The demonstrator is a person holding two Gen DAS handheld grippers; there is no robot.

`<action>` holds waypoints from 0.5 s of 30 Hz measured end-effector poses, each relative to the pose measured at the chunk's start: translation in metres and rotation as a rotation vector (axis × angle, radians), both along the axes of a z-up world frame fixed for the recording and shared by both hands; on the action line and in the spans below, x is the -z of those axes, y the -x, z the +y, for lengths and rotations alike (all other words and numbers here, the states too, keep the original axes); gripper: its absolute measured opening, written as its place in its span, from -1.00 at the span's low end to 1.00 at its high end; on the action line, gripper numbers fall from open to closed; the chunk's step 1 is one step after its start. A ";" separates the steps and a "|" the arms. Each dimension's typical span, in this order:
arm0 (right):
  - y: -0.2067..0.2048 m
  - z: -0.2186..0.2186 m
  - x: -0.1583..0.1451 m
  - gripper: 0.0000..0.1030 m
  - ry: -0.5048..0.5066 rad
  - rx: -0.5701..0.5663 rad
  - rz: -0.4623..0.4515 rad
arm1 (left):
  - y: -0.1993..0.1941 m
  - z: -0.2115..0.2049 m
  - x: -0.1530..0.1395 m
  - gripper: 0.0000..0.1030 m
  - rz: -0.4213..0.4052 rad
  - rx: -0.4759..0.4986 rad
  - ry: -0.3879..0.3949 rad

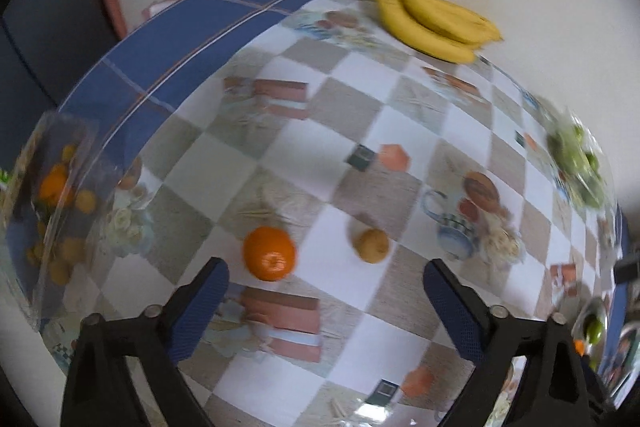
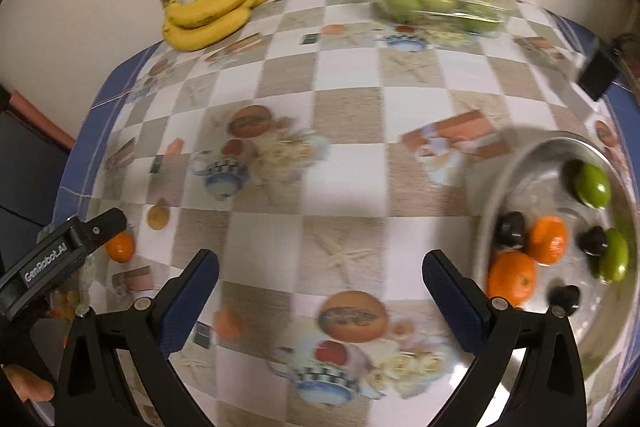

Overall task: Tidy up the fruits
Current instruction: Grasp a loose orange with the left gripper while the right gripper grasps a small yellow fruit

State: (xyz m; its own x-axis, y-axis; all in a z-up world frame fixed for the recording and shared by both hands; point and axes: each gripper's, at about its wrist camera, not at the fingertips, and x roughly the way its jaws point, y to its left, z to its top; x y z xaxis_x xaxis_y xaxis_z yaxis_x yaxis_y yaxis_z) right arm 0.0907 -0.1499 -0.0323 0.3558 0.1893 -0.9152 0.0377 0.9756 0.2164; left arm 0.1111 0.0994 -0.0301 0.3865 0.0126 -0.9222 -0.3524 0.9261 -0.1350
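Progress partial: metal bowl (image 2: 520, 167) already loaded with oranges, green fruit, dark fruit. Loose on tablecloth (image 1: 360, 99): orange (image 1: 269, 253), small yellow-brown fruit (image 1: 372, 245), bananas (image 1: 436, 17). Left gripper (image 1: 326, 301) and right gripper (image 2: 320, 293) spread wide, empty.

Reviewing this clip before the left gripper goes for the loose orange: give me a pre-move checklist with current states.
1. Left gripper open and empty: ok.
2. Orange between the fingers: not ok, it lies just ahead, nearer the left finger.
3. Small brownish-yellow fruit clear of the orange: ok, apart.
4. Right gripper open and empty, over bare tablecloth: ok.
5. Metal bowl has room: ok, bare metal shows in its upper part.
6. Picture sharpness: not ok, motion blur.
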 end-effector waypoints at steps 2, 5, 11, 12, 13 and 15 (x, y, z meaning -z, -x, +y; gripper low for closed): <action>-0.003 0.013 0.004 0.97 -0.021 -0.028 0.006 | 0.001 0.008 0.003 0.77 0.000 -0.022 0.004; -0.010 0.032 0.010 0.97 -0.035 -0.074 0.023 | 0.001 0.022 0.009 0.65 0.005 -0.050 0.023; -0.028 0.069 0.014 0.90 -0.058 -0.131 0.023 | 0.001 0.036 0.021 0.51 0.019 -0.070 0.082; -0.031 0.074 0.015 0.81 -0.068 -0.135 0.027 | 0.001 0.037 0.023 0.50 0.022 -0.068 0.089; -0.034 0.078 0.016 0.73 -0.075 -0.138 0.030 | 0.001 0.038 0.025 0.49 0.025 -0.067 0.095; -0.041 0.088 0.019 0.67 -0.080 -0.142 0.037 | 0.002 0.040 0.028 0.47 0.029 -0.065 0.100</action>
